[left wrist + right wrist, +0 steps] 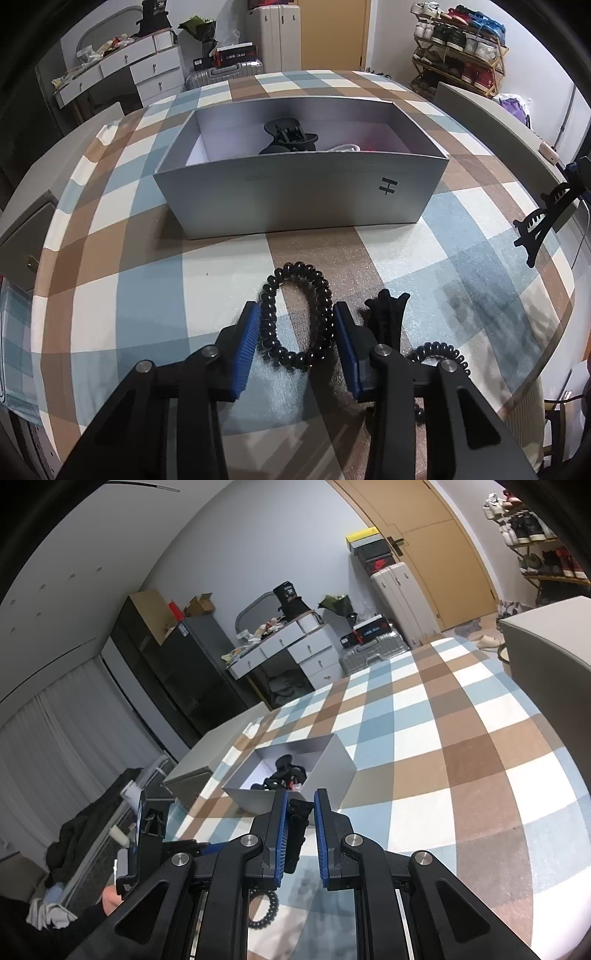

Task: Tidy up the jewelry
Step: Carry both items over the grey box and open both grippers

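Observation:
A black spiral hair tie (295,314) lies on the checked tablecloth (461,236), in front of the open grey box (295,192). My left gripper (297,325) points down over it, and its blue pads (247,339) press the loop from both sides, squeezing it into a narrow oval. The box holds a black claw clip (290,134) and something red and white. At the far right my right gripper (576,177) holds a long black toothed hair clip (535,229) above the table. In the right wrist view that clip (297,823) sits between the shut right gripper (299,801), near the box (332,771).
A black fabric hair piece (388,314) and a second spiral tie (439,354) lie just right of the left gripper. Grey chair backs (498,122) stand at the table's edges. A person's hand (110,897) shows at lower left in the right wrist view.

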